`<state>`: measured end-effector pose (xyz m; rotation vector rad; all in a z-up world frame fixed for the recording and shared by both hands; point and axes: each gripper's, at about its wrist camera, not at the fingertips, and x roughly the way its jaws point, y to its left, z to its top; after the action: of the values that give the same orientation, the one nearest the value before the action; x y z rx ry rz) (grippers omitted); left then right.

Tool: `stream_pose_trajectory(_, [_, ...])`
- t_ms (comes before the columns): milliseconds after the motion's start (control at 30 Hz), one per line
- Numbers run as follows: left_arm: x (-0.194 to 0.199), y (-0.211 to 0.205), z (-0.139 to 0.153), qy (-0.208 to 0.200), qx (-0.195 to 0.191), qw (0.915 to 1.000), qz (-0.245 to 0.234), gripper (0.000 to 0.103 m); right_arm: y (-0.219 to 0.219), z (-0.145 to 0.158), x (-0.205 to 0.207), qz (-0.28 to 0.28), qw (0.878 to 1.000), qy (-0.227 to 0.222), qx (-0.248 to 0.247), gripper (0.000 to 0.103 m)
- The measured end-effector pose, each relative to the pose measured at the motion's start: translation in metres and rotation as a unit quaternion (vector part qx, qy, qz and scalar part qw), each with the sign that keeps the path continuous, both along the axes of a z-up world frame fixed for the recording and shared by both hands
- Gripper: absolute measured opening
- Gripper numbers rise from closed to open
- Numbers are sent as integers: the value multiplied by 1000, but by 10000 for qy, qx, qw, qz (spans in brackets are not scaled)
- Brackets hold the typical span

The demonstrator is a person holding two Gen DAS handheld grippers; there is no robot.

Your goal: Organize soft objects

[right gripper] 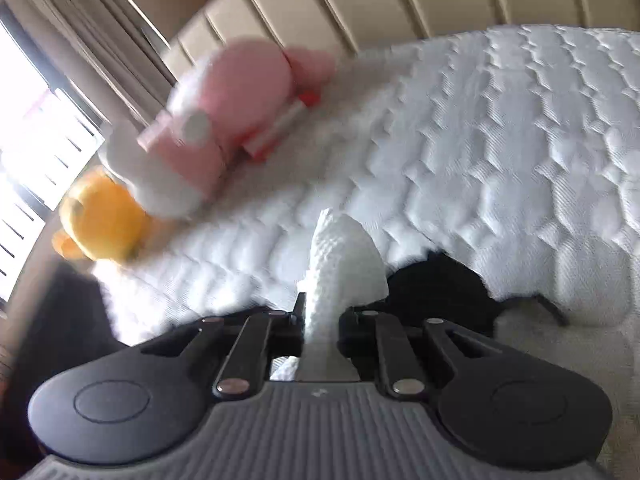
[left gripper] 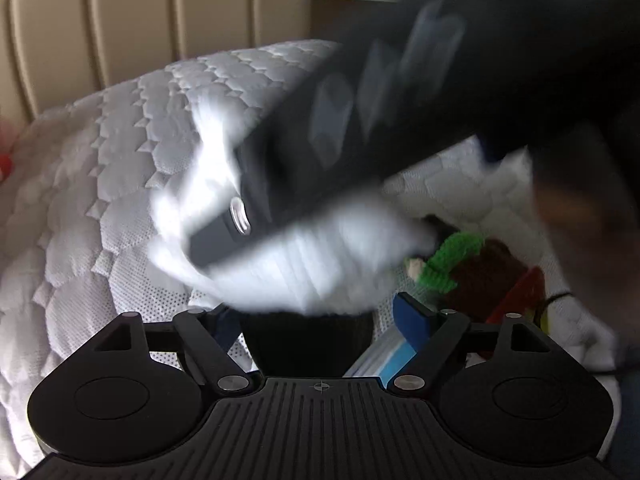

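In the right wrist view my right gripper [right gripper: 320,320] is shut on a fold of white textured cloth [right gripper: 344,256] that stands up between its fingers. The left wrist view shows that gripper's dark body [left gripper: 360,120] crossing the picture, blurred, with the white cloth [left gripper: 312,256] smeared beneath it. My left gripper [left gripper: 316,316] is open, its blue pads [left gripper: 412,320] spread wide. A black soft object [left gripper: 308,344] lies between them, apart from the right pad. To the right lies a brown knitted toy with green trim [left gripper: 460,264].
A white quilted mattress cover [right gripper: 500,140] spreads over the bed, against a beige padded headboard [right gripper: 360,4]. A pink and white plush [right gripper: 224,120] and a yellow plush [right gripper: 100,220] lie at the far left near a bright window [right gripper: 24,168]. A white and blue stack [left gripper: 384,356] sits by my left gripper.
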<state>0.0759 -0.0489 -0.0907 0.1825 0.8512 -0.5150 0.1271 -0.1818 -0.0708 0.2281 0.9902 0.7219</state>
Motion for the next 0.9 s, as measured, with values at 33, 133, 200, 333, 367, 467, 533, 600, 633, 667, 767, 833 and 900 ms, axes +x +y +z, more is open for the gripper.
stream_pose_trajectory(33, [-1,-1,0,2,39,10000,-29,84,-3,-3,1,-98,9999,0,-111,15])
stream_pose_trajectory(133, [-1,-1,1,50,-1,10000,-73,86,-27,-2,13,-729,9972,142,-71,15])
stream_pose_trajectory(200, [-1,0,2,67,-45,9999,-93,87,-42,1,20,-1098,9937,113,-190,15])
stream_pose_trajectory(333, [0,2,3,96,-80,9999,-99,89,-57,-1,25,-1442,9849,41,-953,19])
stream_pose_trajectory(367, [1,3,2,141,-115,9998,-87,91,-59,-3,25,-1469,9817,13,-1213,19])
stream_pose_trajectory(467, [10,16,-5,494,-397,9978,198,93,-55,-13,18,-1417,9763,-16,-1635,19])
stream_pose_trajectory(533, [19,31,-10,833,-736,9925,514,93,-49,-22,15,-1158,9831,277,-1389,19])
stream_pose_trajectory(600, [29,49,-11,1241,-1367,9793,833,93,-38,-30,13,-935,9852,373,-1389,19])
stream_pose_trajectory(633, [32,58,-11,1446,-1800,9678,1005,93,-34,-33,12,-880,9860,429,-1349,19])
stream_pose_trajectory(667, [35,67,-13,1634,-2199,9542,1200,94,-33,-36,12,-880,9875,580,-1169,18])
stream_pose_trajectory(767, [42,97,-26,2022,-2936,9155,1867,95,-36,-48,14,-934,9862,1362,-126,16])
stream_pose_trajectory(833, [46,118,-28,2087,-3380,8915,2180,95,-31,-56,15,-874,9805,1716,379,16])
stream_pose_trajectory(900, [49,133,-23,1962,-3723,8753,2380,95,-20,-55,12,-698,9818,1691,508,16])
